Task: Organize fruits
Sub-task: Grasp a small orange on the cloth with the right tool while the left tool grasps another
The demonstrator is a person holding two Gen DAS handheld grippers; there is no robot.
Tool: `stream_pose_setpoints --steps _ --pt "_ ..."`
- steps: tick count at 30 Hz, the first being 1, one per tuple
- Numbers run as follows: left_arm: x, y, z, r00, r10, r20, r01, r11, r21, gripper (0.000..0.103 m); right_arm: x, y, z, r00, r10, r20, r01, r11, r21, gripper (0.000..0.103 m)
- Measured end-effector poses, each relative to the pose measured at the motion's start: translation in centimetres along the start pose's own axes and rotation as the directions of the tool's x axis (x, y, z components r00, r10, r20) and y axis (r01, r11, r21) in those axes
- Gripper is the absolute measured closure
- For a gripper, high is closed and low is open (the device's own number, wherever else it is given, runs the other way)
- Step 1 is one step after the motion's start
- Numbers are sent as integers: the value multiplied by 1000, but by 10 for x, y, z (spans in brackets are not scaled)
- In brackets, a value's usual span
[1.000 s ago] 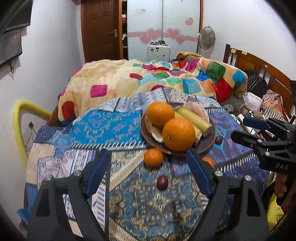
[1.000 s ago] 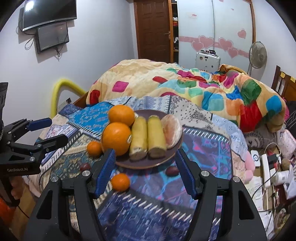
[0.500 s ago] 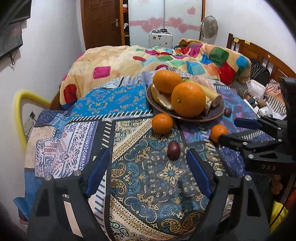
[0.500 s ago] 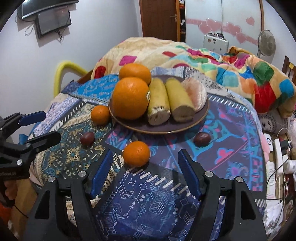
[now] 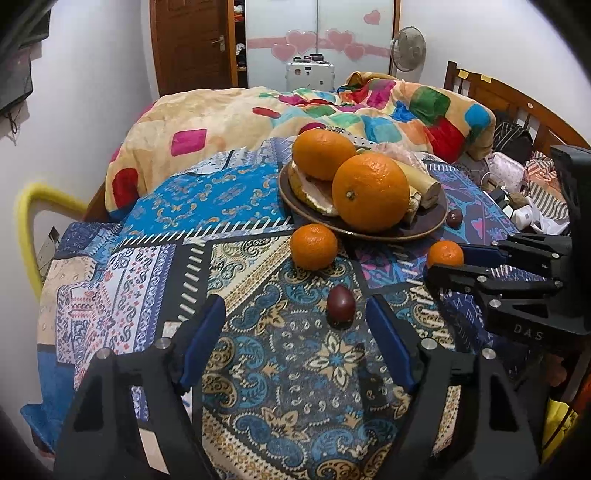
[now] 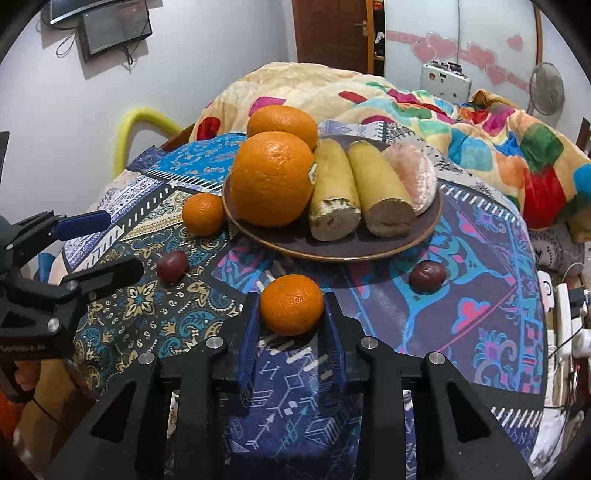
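Mandarin [image 6: 291, 305] now clamped between right tongs [image 6: 291, 325] that just closed, left tongs [image 5: 295, 328] apart, slightly narrower.

In the left wrist view the front big orange [image 5: 371, 192] covers most of the two bananas [image 5: 424, 186], leaving only cut ends showing, and the peeled citrus [image 5: 397, 151] behind is nearly all hidden. The brown plate [image 5: 424, 229] shows only its near rim. The right gripper [image 5: 448, 264] hides part of the small mandarin [image 5: 445, 253] near the table's right edge. In the right wrist view the rear orange [image 6: 282, 120] is half covered, and the wall screen [image 6: 110, 29] is cut by the top edge.
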State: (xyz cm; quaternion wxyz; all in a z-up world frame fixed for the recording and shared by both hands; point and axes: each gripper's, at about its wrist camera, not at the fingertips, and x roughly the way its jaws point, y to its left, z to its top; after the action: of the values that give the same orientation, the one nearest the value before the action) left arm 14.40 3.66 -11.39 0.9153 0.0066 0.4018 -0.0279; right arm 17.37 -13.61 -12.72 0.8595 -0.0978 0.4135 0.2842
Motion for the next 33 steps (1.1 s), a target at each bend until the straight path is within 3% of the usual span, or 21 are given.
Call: stream_pose_setpoints --steps 10,21,25,33 --pt "25 -6 20 1000 -19 -16 20 1000 16 43 -21 -21 12 998 -33 61 32 999 21 72" --pt "51 -5 28 998 -44 -52 44 999 9 55 -16 -41 15 998 -41 54 40 999 30 72" --pt "56 -5 29 996 -53 -68 54 998 10 66 -14 -44 15 998 -43 55 41 999 35 72" --pt "51 -1 28 997 -59 -46 59 998 -1 68 -17 -46 16 997 -50 63 47 998 39 72"
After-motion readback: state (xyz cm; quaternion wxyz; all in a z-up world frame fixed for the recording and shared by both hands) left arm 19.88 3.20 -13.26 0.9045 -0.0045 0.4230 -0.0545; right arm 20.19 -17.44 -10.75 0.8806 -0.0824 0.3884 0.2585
